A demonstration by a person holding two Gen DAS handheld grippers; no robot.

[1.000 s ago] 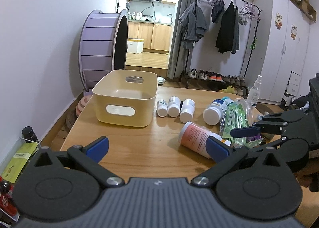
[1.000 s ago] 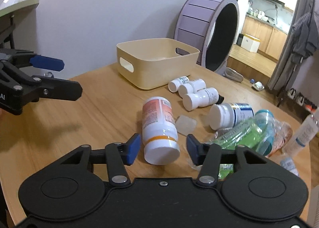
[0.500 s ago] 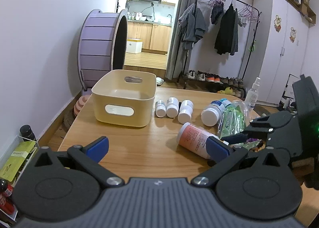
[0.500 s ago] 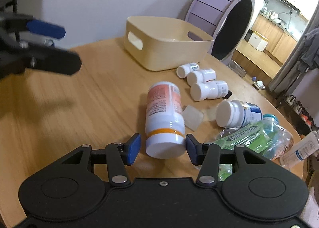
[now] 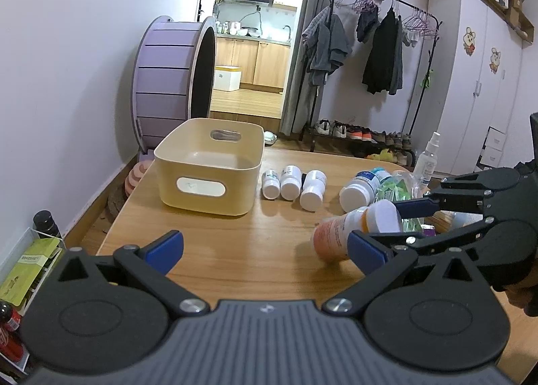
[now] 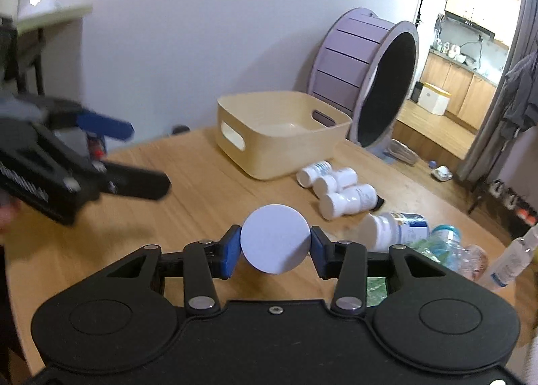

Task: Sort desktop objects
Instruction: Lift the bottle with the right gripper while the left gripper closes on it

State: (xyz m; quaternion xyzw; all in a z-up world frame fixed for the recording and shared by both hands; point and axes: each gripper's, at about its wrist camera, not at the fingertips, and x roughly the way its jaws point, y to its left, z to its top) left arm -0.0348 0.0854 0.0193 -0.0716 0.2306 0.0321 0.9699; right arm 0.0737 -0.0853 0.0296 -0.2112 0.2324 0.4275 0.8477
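The right claw (image 6: pixel 275 247) pinches the big bottle (image 6: pixel 275 243) by its cap end, long axis pointing toward the bin (image 6: pixel 265 163) upper centre, while the left claw (image 5: pixel 265 248) gapes empty.

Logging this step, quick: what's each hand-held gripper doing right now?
Left hand-held gripper: open, holding nothing.
Right hand-held gripper: closed on the orange-labelled bottle.

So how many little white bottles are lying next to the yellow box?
3, lying side by side right of the yellow box: left, middle, right. A dark thing peeks between the last two; more might hide behind.
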